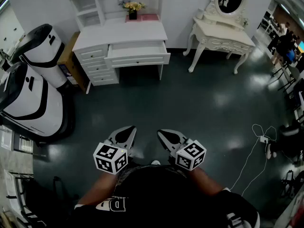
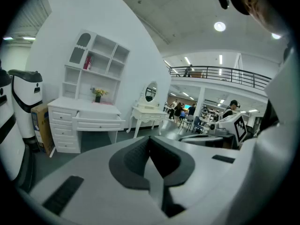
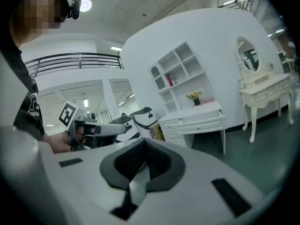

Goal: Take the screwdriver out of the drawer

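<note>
A white desk (image 1: 121, 34) stands against the far wall, and its wide centre drawer (image 1: 137, 53) is pulled partly out. No screwdriver shows in any view, and the drawer's inside is hidden from here. My left gripper (image 1: 126, 131) and right gripper (image 1: 165, 136) are held side by side close to my body, far from the desk, both pointing toward it. Each is shut with nothing between its pads. The left gripper view has its own jaws (image 2: 150, 144) closed and the drawer (image 2: 98, 121) far off at left. The right gripper view has the shut jaws (image 3: 143, 149) and the drawer (image 3: 201, 121) in the distance.
A dark, shiny floor lies between me and the desk. A white dressing table with an oval mirror (image 1: 223, 37) stands at the right of the desk. Large white-and-black machines (image 1: 38, 70) fill the left side. A white cable (image 1: 259, 141) trails on the floor at right.
</note>
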The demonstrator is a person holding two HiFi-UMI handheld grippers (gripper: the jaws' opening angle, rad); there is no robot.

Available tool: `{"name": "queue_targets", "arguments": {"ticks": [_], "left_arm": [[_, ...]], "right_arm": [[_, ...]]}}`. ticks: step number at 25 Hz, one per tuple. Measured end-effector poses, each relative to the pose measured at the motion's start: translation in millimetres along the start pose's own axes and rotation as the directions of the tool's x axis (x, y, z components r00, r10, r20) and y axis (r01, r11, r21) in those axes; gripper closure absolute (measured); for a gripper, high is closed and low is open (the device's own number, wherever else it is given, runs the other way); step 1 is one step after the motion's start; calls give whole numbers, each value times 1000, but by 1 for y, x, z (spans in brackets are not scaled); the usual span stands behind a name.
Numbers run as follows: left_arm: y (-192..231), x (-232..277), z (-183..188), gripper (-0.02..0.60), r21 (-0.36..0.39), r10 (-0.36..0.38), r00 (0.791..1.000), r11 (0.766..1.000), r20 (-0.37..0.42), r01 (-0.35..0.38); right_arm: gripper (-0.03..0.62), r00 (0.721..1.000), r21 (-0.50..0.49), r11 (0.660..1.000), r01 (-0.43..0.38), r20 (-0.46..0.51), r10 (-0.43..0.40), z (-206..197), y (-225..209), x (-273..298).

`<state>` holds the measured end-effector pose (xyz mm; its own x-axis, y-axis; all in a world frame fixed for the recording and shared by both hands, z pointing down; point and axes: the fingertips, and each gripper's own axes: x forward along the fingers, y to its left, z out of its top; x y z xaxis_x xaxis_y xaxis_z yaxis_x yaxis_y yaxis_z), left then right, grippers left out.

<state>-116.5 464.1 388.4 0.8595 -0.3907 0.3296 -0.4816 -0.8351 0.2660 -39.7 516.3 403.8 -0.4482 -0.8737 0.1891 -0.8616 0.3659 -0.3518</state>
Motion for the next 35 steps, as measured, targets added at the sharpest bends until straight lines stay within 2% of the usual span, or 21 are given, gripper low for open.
{"name": "queue_targets", "arguments": {"ticks": [10, 16, 23, 35], "left_arm": [[-8, 8, 3, 568, 8, -3, 1000, 1000, 7, 3], [-12, 13, 3, 568, 6, -1, 1000, 1000, 5, 1], [-19, 25, -7, 568, -43, -20, 1000, 999, -16, 19], [-45, 44, -2, 568, 12, -36, 999, 999, -41, 36]], "right_arm": [[588, 1000, -5, 1000, -2, -1, 2, 1, -7, -8], [586, 1000, 49, 998, -29, 10, 29, 2, -10, -9], [585, 1000, 19, 1000, -4, 21, 4, 2, -20, -15], [585, 998, 44, 999, 31, 52, -33, 7, -42, -44]]}}
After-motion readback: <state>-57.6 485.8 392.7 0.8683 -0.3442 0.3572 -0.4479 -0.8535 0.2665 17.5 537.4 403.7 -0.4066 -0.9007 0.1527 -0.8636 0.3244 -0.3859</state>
